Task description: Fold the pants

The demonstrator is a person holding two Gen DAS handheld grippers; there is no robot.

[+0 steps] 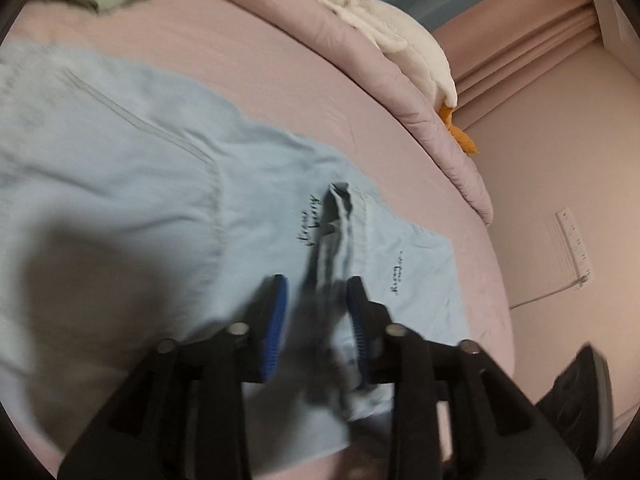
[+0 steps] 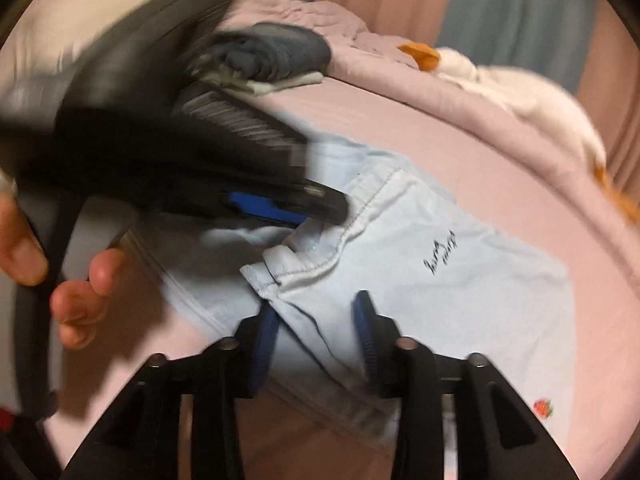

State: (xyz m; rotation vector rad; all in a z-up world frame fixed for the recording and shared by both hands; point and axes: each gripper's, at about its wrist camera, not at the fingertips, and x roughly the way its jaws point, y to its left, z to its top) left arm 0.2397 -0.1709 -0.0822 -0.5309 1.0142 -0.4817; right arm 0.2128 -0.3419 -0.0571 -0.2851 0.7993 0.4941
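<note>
Pants (image 1: 132, 168) of light blue lie spread on the pink bed (image 1: 280, 64), near its right edge; the left gripper (image 1: 318, 312) has its pads apart around a raised ridge of cloth, not clenched; the right gripper (image 2: 316, 320) stands released over the near hem. To fold well, I judge both should pinch one full layer before lifting, and keep the edges level.

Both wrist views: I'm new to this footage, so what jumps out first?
The light blue pants spread over the pink bed, a bunched fold between the left gripper fingers. The right gripper straddles another fold, and a white plush duck lies along the bed's far edge.
</note>
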